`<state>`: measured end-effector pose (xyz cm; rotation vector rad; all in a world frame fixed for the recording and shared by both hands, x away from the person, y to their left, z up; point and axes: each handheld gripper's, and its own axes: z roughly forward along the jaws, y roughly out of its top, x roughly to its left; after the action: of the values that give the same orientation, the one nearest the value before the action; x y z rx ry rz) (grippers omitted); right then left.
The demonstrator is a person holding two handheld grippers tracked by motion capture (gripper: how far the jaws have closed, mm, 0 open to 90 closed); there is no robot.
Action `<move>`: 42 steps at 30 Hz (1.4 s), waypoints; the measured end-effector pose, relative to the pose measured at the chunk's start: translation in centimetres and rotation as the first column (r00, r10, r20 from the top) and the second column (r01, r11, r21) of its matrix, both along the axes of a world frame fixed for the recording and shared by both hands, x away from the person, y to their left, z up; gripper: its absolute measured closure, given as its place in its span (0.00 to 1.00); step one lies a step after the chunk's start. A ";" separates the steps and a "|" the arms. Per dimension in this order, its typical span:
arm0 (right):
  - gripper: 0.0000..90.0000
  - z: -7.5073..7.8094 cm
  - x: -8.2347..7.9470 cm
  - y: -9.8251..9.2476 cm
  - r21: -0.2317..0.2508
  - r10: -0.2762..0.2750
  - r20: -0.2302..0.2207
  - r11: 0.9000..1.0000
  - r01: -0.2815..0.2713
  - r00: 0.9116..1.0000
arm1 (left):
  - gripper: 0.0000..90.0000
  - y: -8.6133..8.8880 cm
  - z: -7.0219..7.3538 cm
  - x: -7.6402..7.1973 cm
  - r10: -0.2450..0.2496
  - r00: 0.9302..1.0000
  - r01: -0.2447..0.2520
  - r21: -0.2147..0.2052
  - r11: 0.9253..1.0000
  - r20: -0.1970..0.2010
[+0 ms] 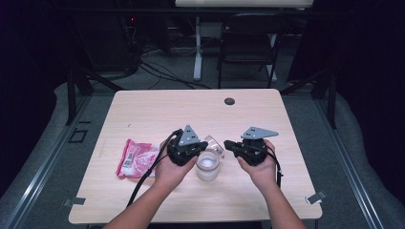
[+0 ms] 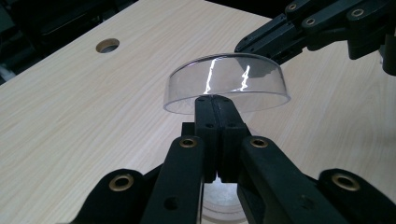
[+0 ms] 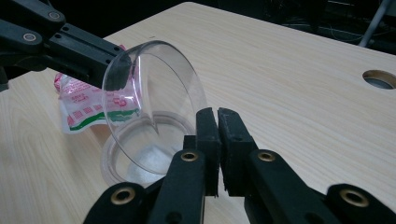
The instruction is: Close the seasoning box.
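A clear domed lid [image 2: 226, 81] was pinched at its rim by the left gripper [image 2: 215, 99], whose jaws were pressed together on it. The lid was held tilted above a clear cup [image 1: 208, 164] near the table's [image 1: 143, 109] front edge. The right gripper [image 3: 217, 112] was closed on the lid's opposite rim. A pink packet [image 1: 136, 157] lay toward the table's left edge.

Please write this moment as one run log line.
left gripper: shut on clear lid | right gripper: shut, beside lid | cup: uncovered, on table
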<state>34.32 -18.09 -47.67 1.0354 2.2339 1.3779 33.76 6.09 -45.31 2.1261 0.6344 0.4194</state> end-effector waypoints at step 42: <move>0.96 0.0 -0.1 0.2 -0.006 0.012 0.002 1.000 -0.012 1.000 | 1.00 1.4 -3.6 -1.1 0.012 0.997 -0.011 0.016 1.000 -0.076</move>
<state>34.19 -17.89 -47.63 1.0196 2.2449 1.3760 32.64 7.53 -48.92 2.1623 0.6896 0.3518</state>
